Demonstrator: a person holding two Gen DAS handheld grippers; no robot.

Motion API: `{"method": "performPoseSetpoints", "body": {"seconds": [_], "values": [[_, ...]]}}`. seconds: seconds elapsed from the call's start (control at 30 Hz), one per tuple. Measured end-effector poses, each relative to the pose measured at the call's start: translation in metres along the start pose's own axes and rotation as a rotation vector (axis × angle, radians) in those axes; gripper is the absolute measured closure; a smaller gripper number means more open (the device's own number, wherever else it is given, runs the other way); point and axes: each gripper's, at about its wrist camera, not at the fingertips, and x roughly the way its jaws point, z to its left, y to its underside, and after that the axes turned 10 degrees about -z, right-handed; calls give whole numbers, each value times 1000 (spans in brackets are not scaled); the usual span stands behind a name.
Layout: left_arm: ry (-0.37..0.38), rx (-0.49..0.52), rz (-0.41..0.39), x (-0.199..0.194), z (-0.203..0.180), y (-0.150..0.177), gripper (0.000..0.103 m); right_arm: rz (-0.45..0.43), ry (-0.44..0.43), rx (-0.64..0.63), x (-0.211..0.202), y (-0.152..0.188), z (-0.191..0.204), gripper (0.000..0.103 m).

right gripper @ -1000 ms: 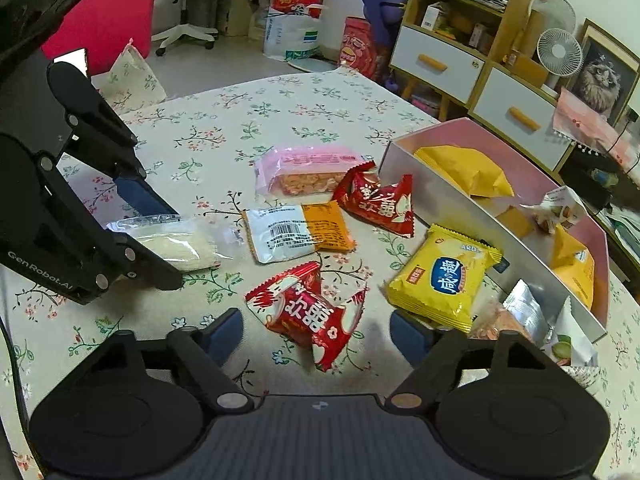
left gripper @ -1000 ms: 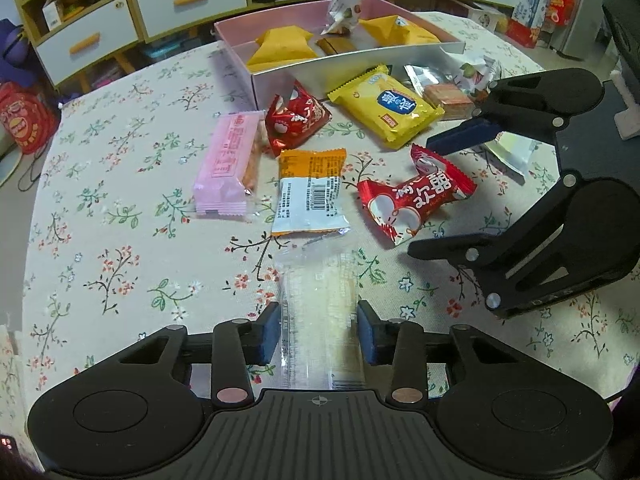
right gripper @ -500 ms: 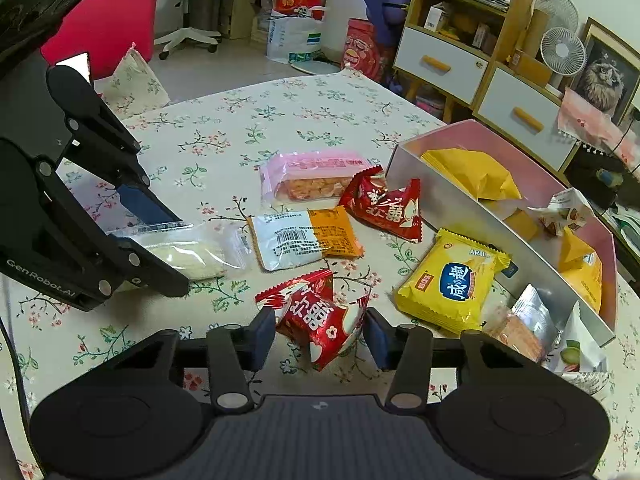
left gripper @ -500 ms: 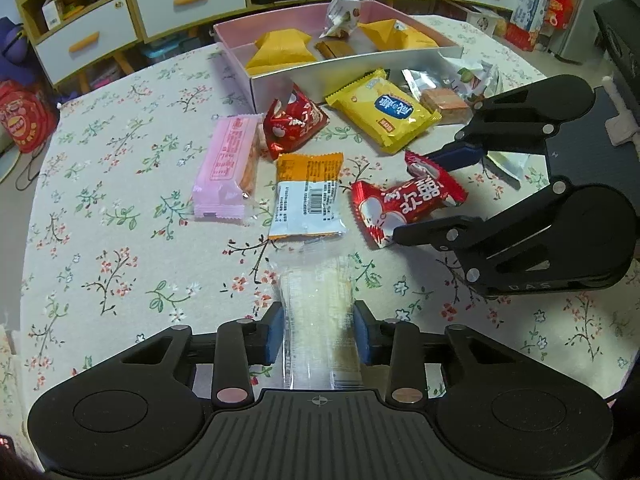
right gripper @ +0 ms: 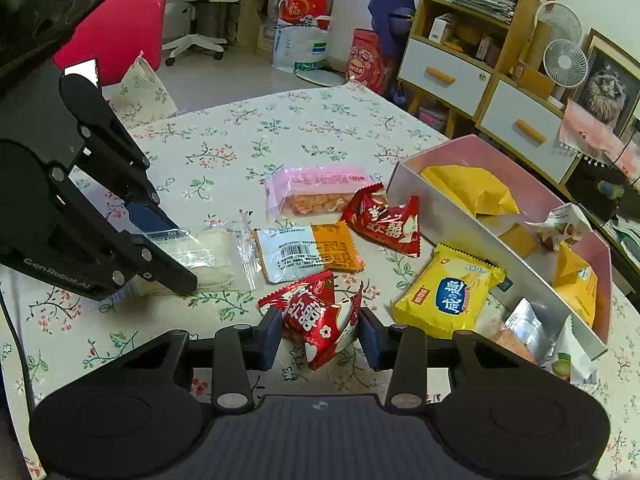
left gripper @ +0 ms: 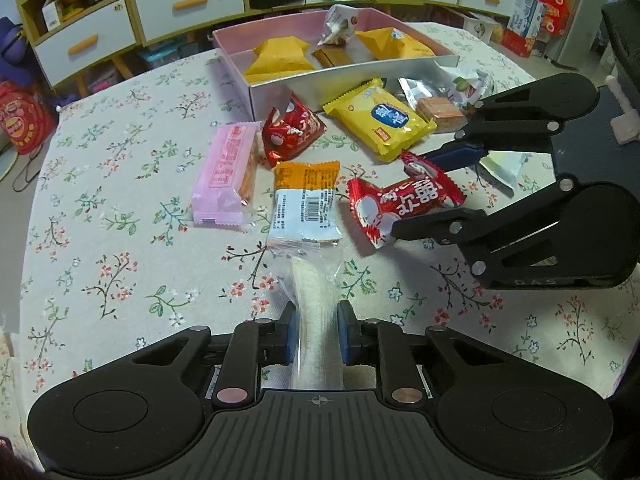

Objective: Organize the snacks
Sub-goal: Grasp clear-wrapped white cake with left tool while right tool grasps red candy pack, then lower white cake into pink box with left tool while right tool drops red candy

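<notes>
My left gripper (left gripper: 317, 335) is shut on a clear pack with a pale bar (left gripper: 313, 316), low over the flowered cloth; the pack also shows in the right wrist view (right gripper: 208, 256). My right gripper (right gripper: 319, 339) is shut on a red snack bag (right gripper: 320, 320), seen in the left wrist view (left gripper: 404, 204) between its fingers. A pink box (left gripper: 344, 76) at the far side holds yellow packs. Loose on the cloth lie a pink wafer pack (left gripper: 226, 172), an orange-white pack (left gripper: 306, 204), a second red bag (left gripper: 292, 130) and a yellow pack (left gripper: 380, 118).
Foil and clear wrappers (left gripper: 440, 96) lie by the box's right end. Drawers and shelves (left gripper: 188, 4) stand behind the table. A red chair (right gripper: 116, 36) stands beyond the table's far edge in the right wrist view.
Both grippers have closed: the left on the clear pale-bar pack, the right on the red bag. The right gripper moved in over the red bag.
</notes>
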Motion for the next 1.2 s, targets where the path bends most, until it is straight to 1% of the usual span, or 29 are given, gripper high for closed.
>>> {"method": "performPoseSetpoints", "body": {"seconds": [0.23,0.5,0.9,1.07,1.2], "values": [[12,8,-12,-4,-2,-3,88,-27,15,14,-10,-3,-3,94],[15,-12,-63,-14,0,-18,88,-71,49,42,-20,-12,-17,94],[-1,-52,-152,-12,2,-63,88,-146,148,123,-33,-25,-55,94],[-6,-74,-189,-5,1,-85,88,-159,190,145,-34,-27,-69,94],[-17,-99,-200,6,2,-99,88,-159,223,161,-31,-27,-80,94]]}}
